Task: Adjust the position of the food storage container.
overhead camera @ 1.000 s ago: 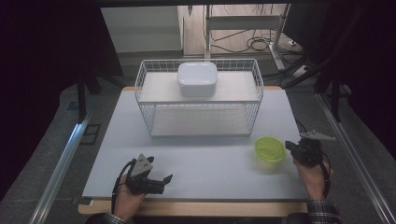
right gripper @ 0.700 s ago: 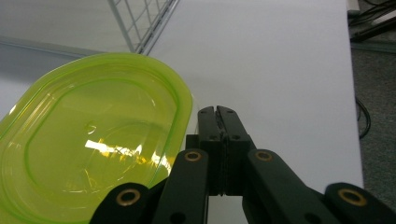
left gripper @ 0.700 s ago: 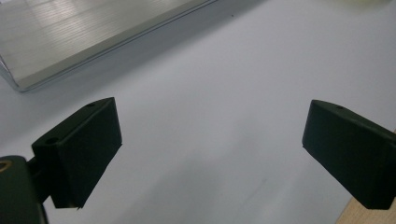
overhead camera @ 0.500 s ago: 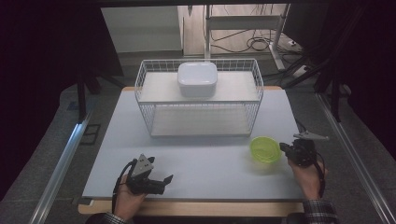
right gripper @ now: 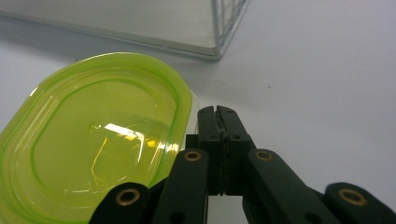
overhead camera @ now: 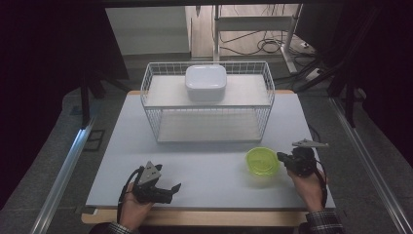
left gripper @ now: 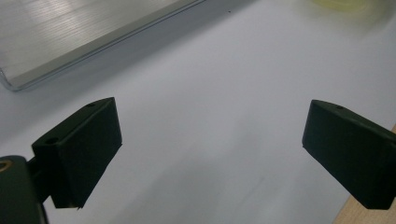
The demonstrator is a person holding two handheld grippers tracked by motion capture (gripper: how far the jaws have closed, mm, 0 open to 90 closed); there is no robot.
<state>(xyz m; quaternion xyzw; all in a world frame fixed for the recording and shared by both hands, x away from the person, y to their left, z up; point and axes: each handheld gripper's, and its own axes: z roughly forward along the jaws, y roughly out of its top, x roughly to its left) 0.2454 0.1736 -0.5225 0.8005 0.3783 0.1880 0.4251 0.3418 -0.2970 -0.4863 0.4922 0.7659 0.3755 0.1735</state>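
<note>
A translucent green oval container [overhead camera: 262,162] [right gripper: 93,140] lies on the white table [overhead camera: 204,161] at the front right. My right gripper [overhead camera: 281,156] [right gripper: 217,111] is shut, with nothing between its jaws. Its tips rest against the container's right rim. Over the table's front left, my left gripper [overhead camera: 171,190] [left gripper: 210,154] hangs open, with bare tabletop between its jaws. A blurred edge of the green container [left gripper: 345,3] shows at the top right of the left gripper view.
A white wire rack [overhead camera: 209,114] [right gripper: 217,28] stands at the back middle of the table, with a white lidded box [overhead camera: 206,83] on its upper level. Its base [left gripper: 70,37] lies ahead of the left gripper. The table's wooden front edge [overhead camera: 204,217] runs along the near side.
My right gripper has moved left across the table, and the green container has slid left with it. The left gripper has kept still.
</note>
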